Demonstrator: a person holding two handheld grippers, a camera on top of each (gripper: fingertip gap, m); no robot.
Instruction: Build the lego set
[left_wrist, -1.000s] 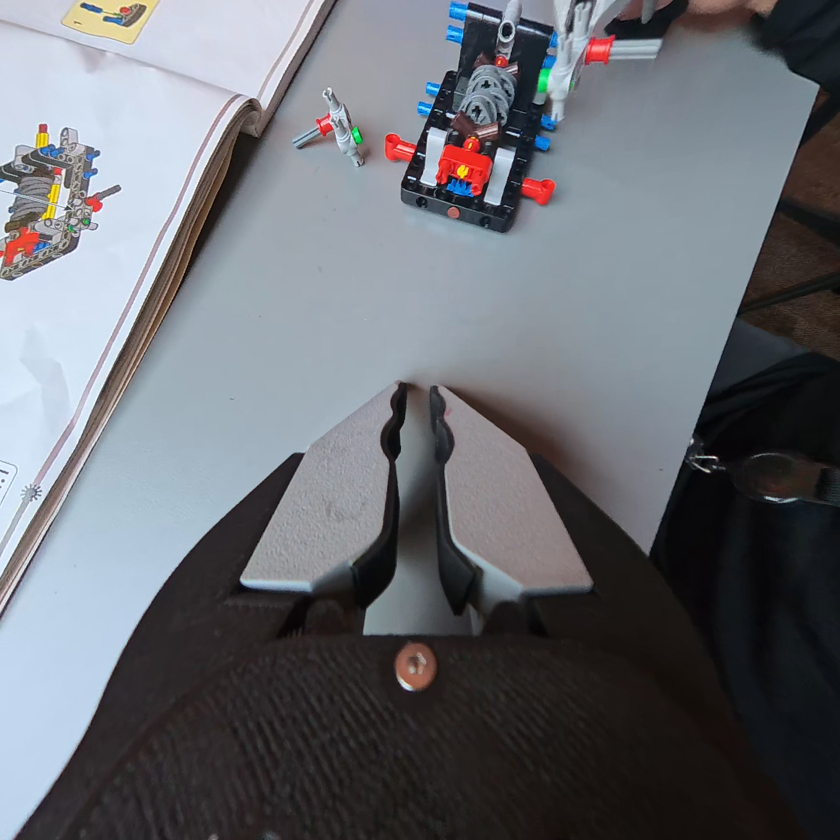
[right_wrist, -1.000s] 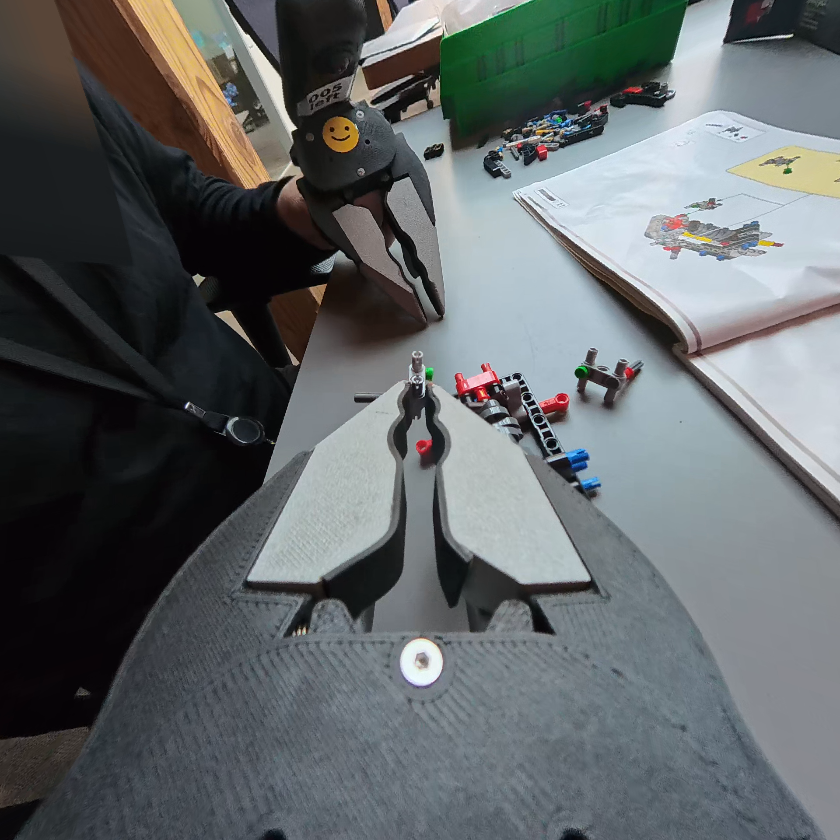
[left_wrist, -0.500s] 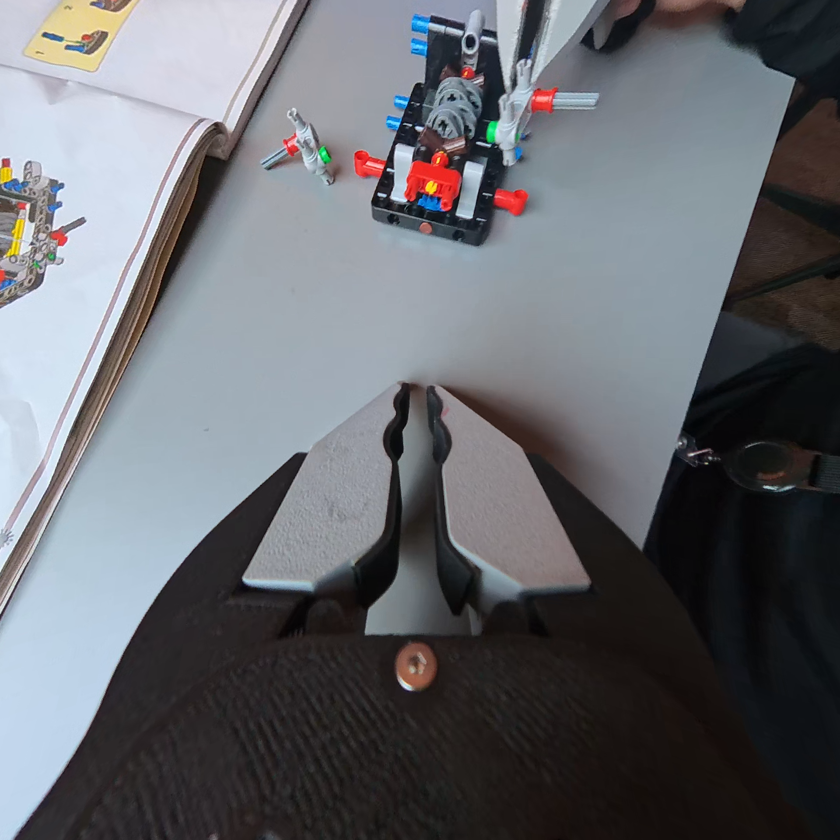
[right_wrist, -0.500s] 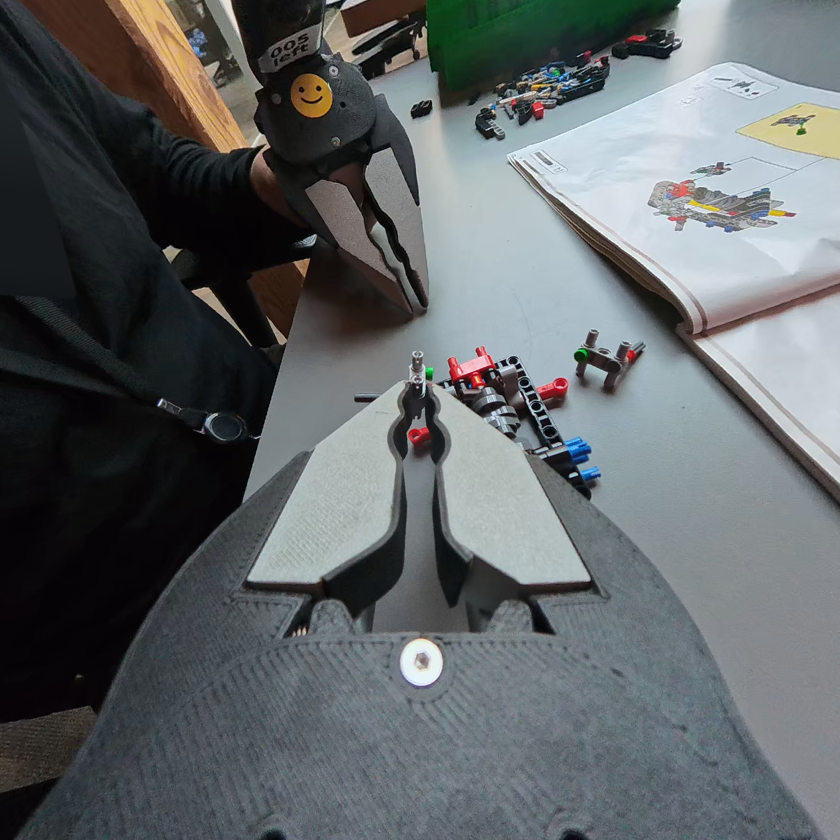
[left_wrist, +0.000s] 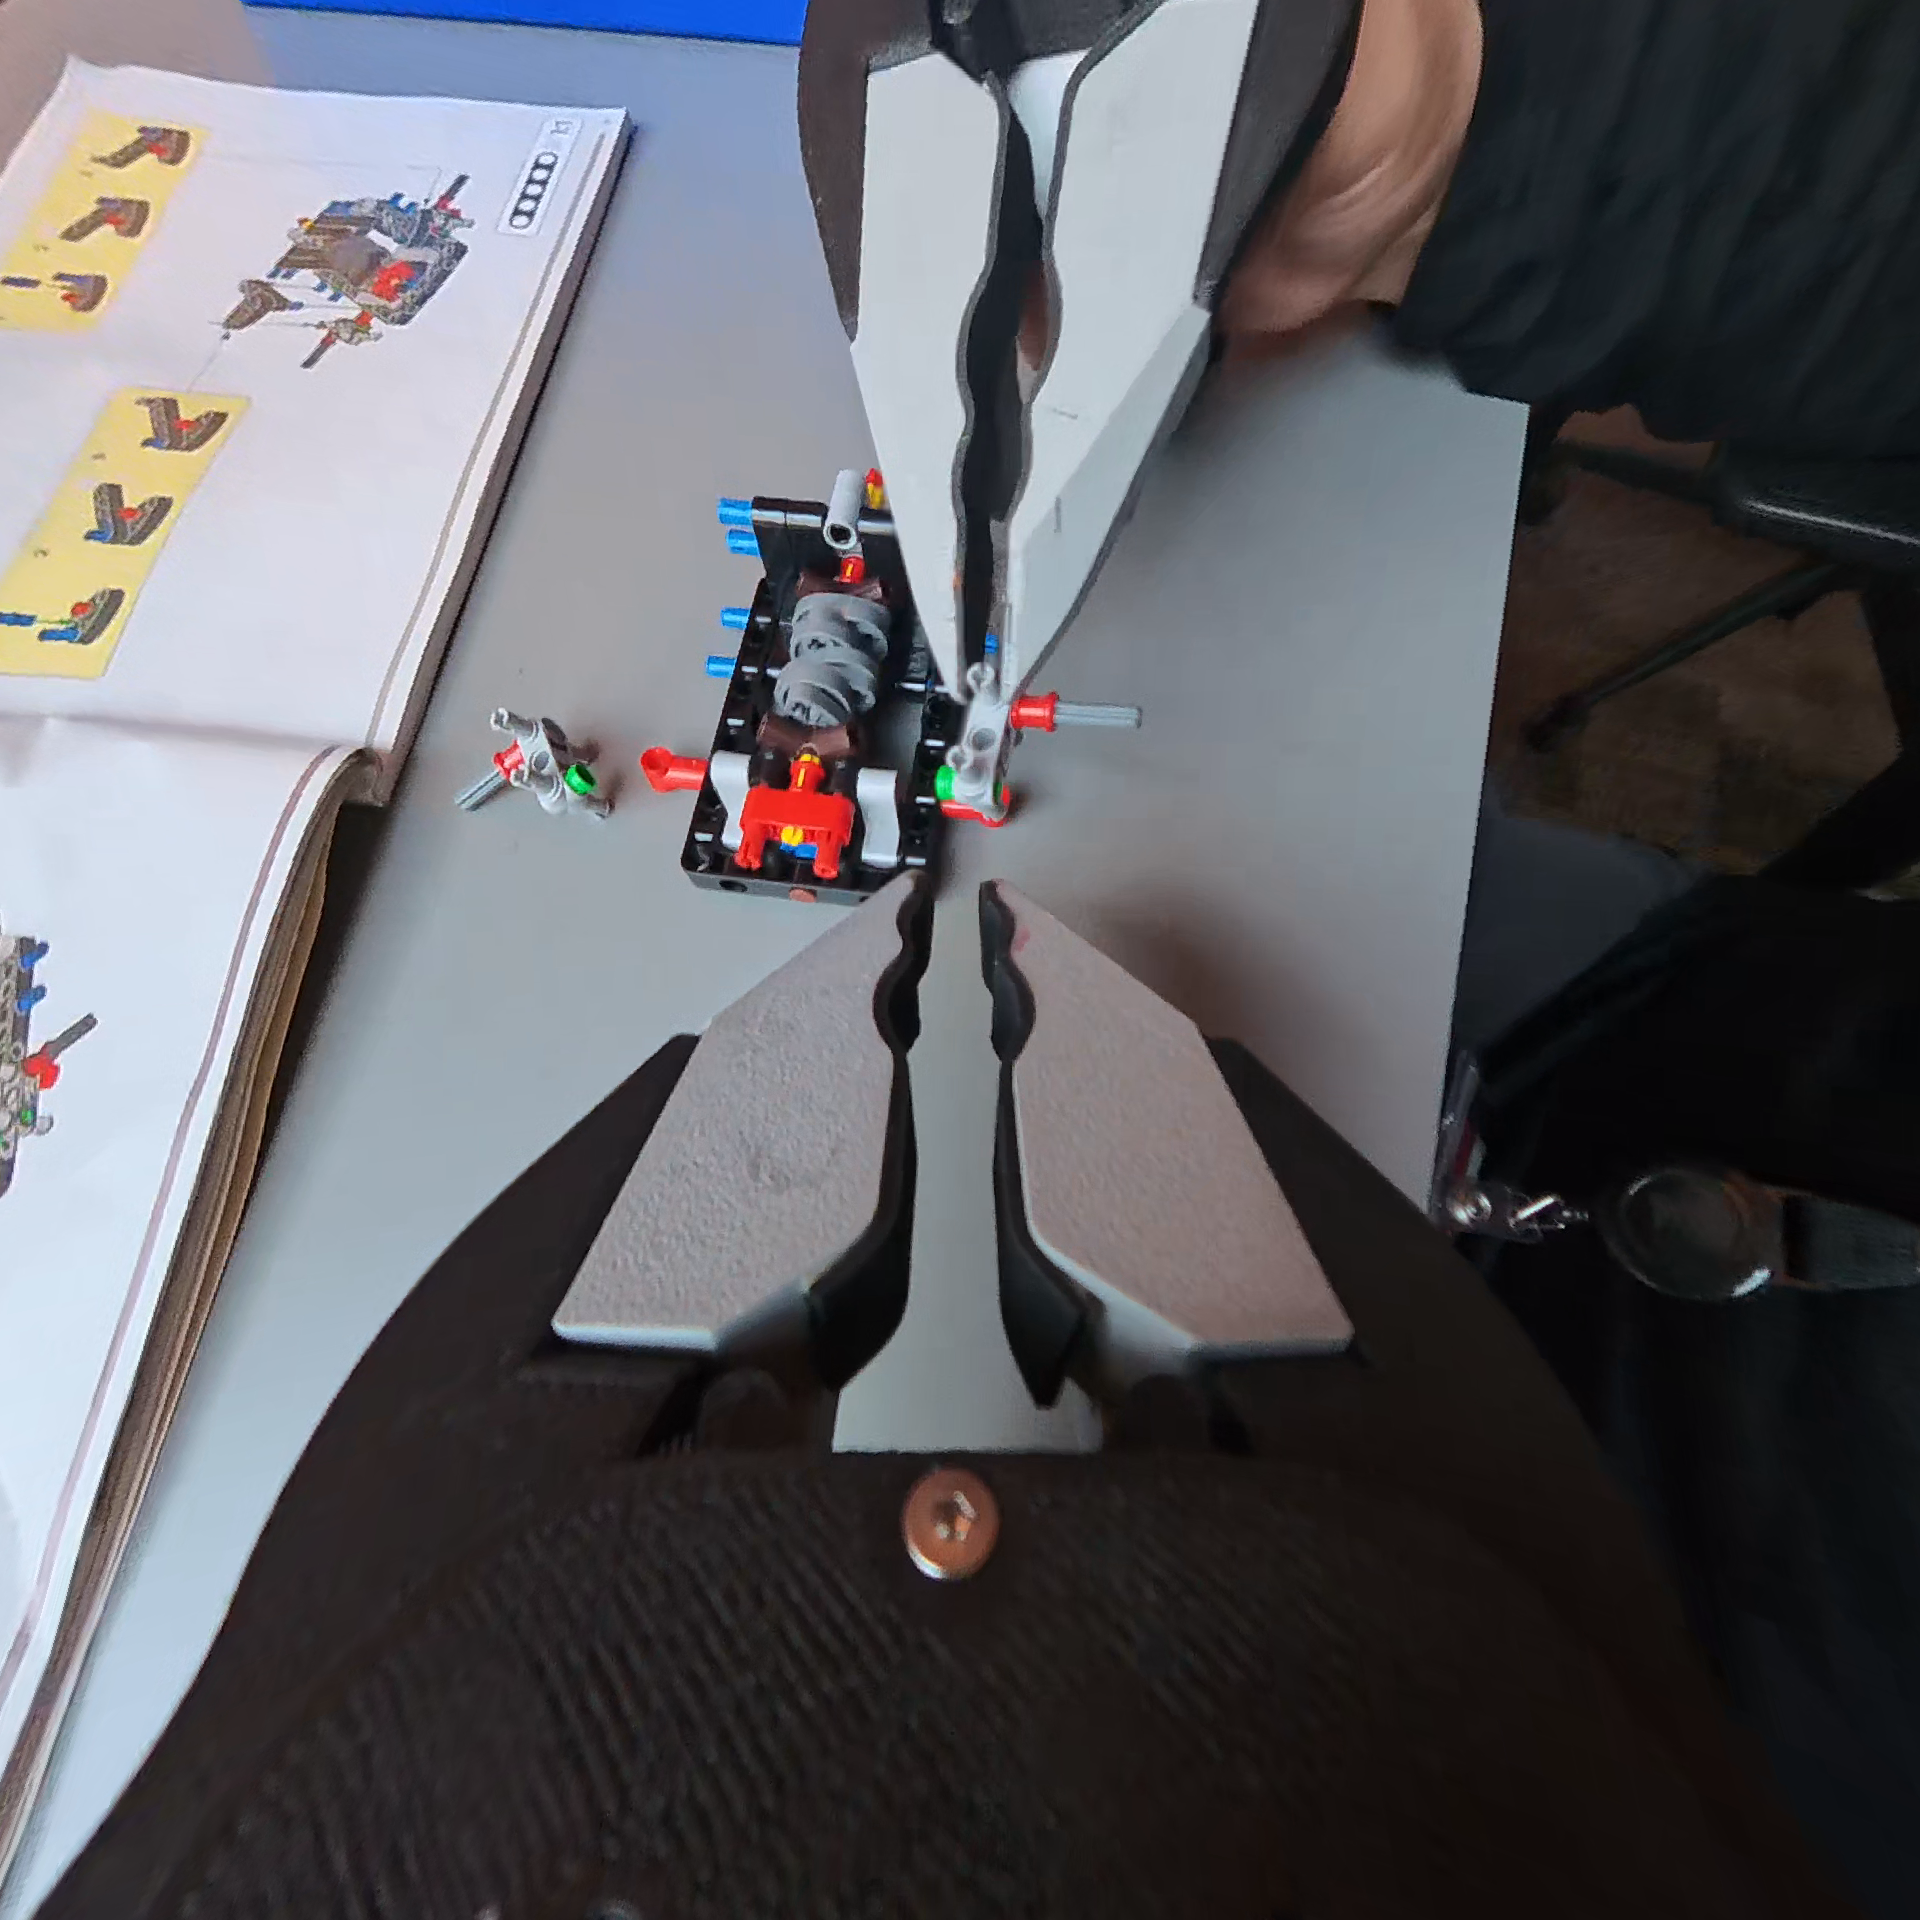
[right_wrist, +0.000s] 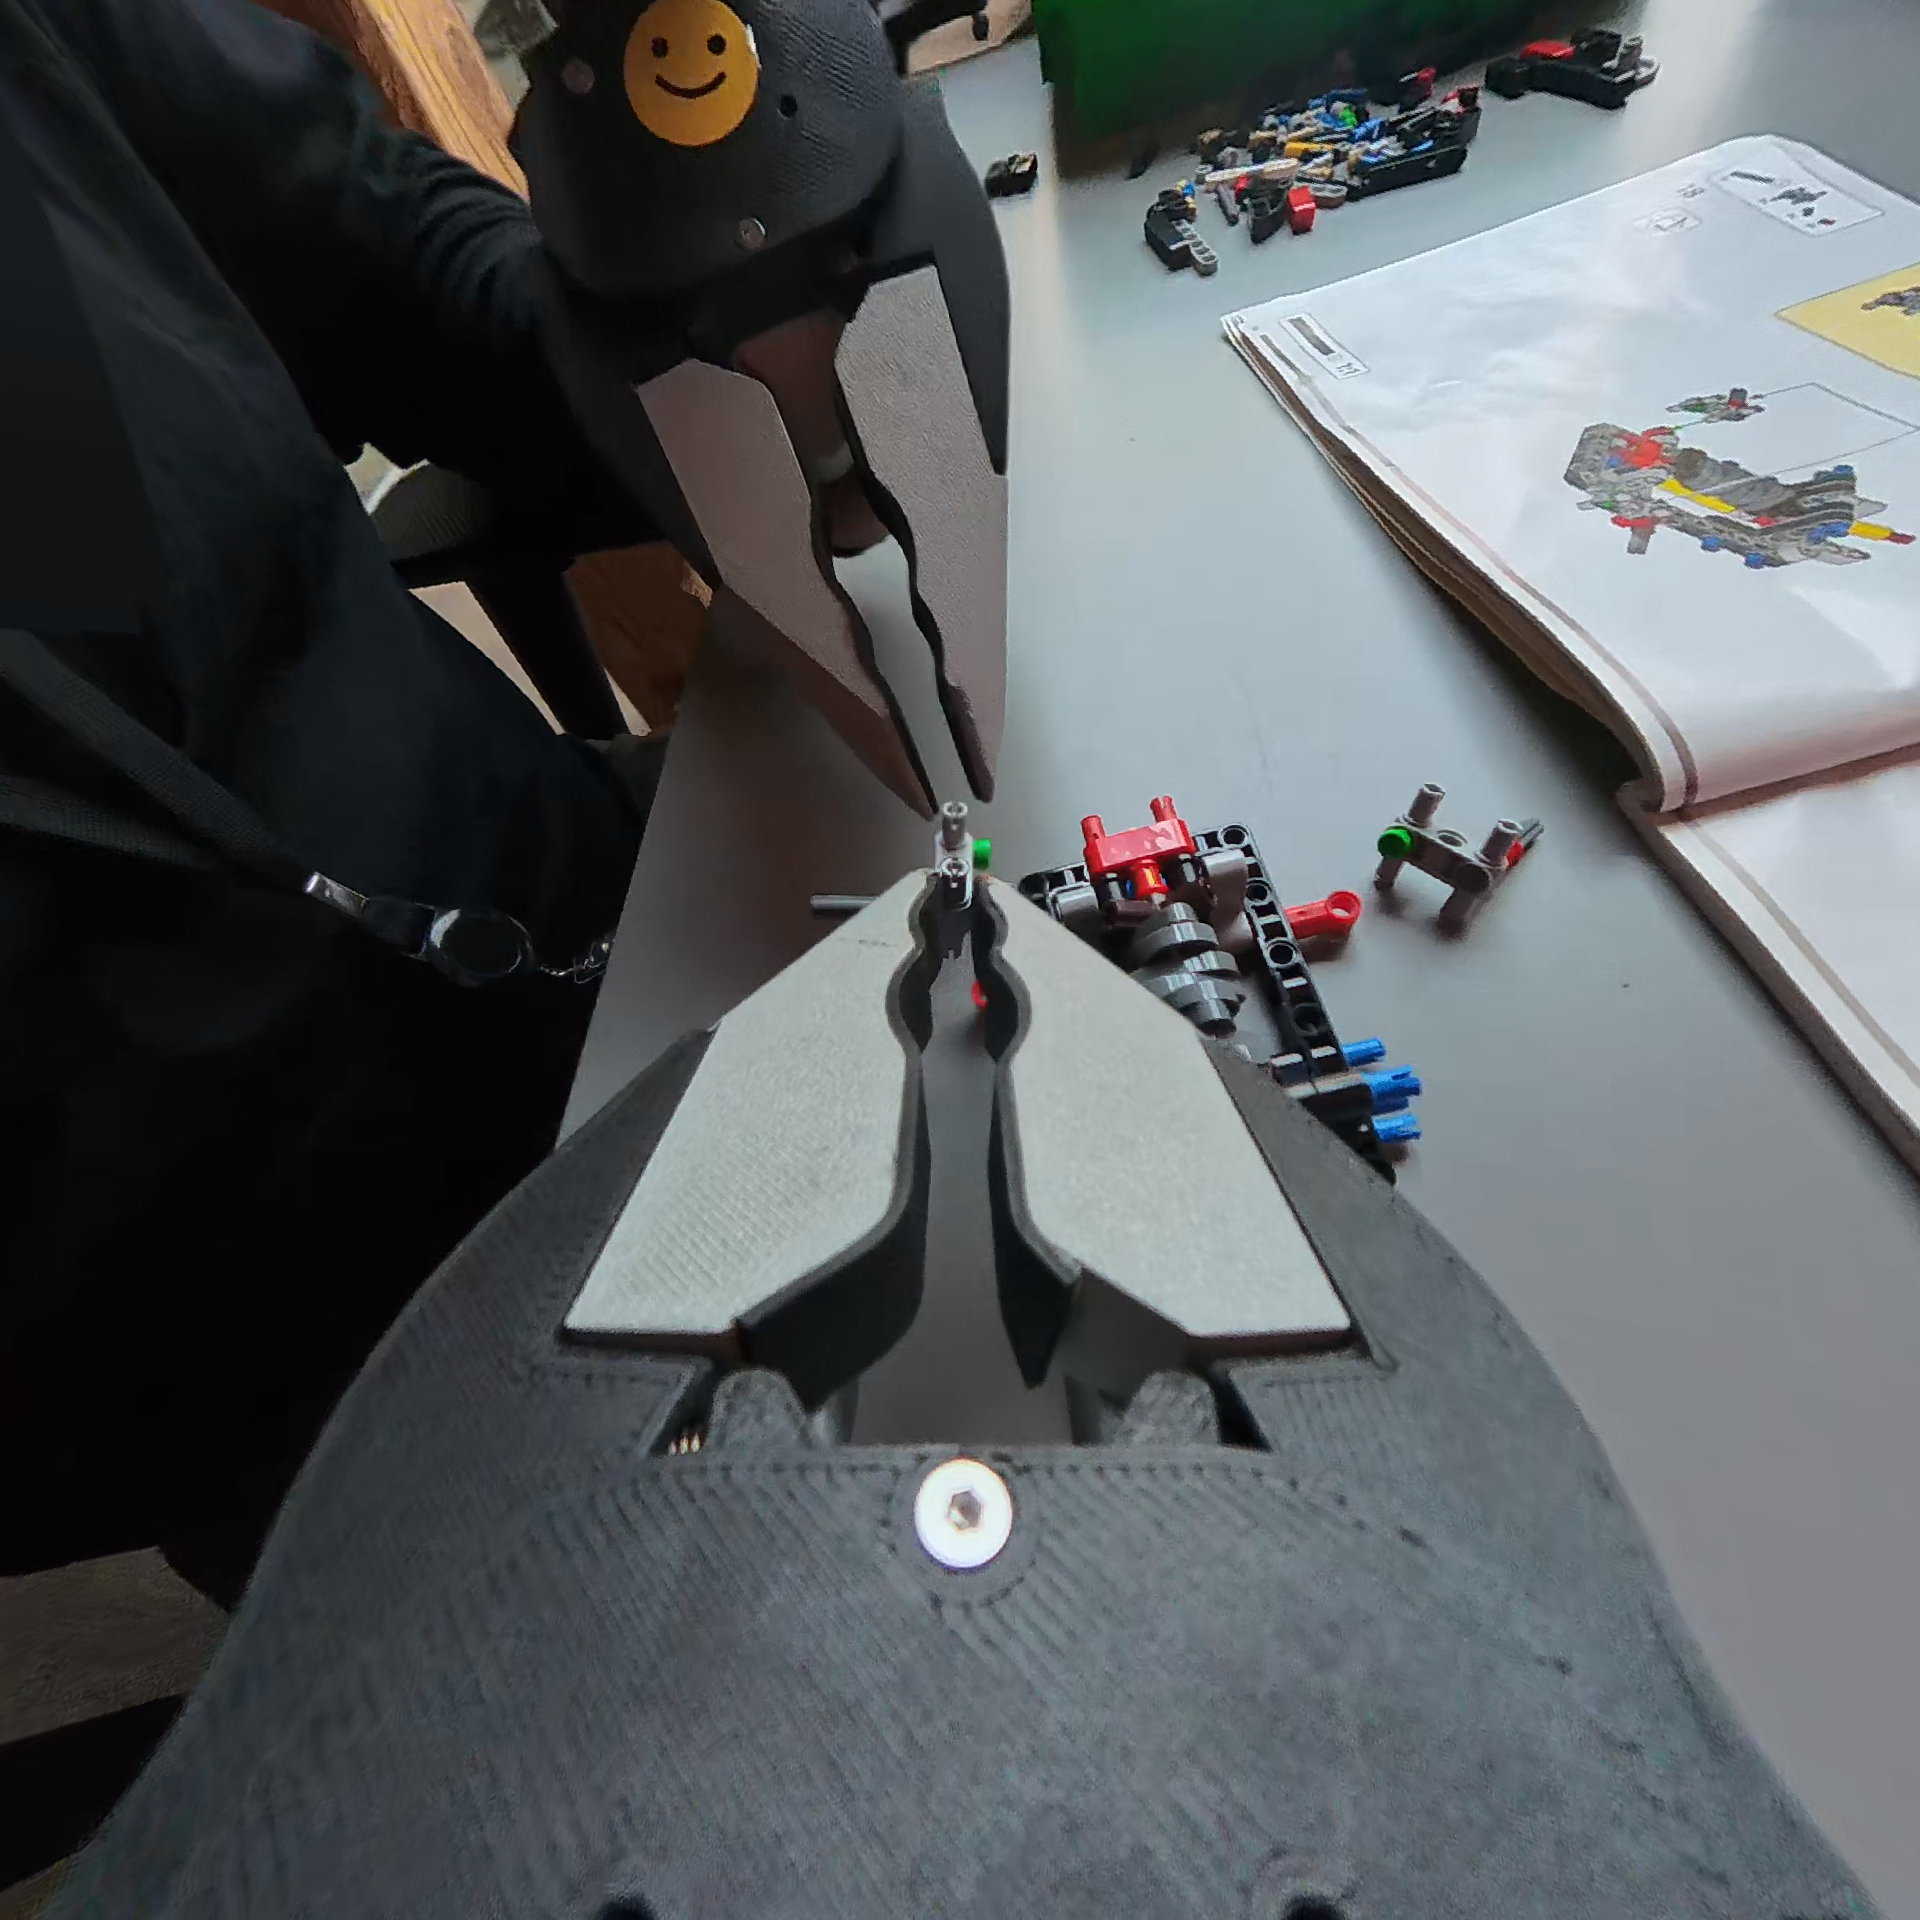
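Right fingers (right_wrist: 1049, 1039) clamped on grey connector piece (left_wrist: 977, 743), left gripper (left_wrist: 951, 894) slightly open, empty; fitting onto black frame (left_wrist: 821, 707) underway, alignment needed next

Soft, even daylight leaves the matte grey tabletop (left_wrist: 1226, 582) bright with only faint shadows, while both wide-angle views bow straight lines near the edges, the black ribbed plastic gripper housing (left_wrist: 935, 1714) is blurred up close, and the open white instruction booklet (right_wrist: 1621, 436) looks slightly washed out.
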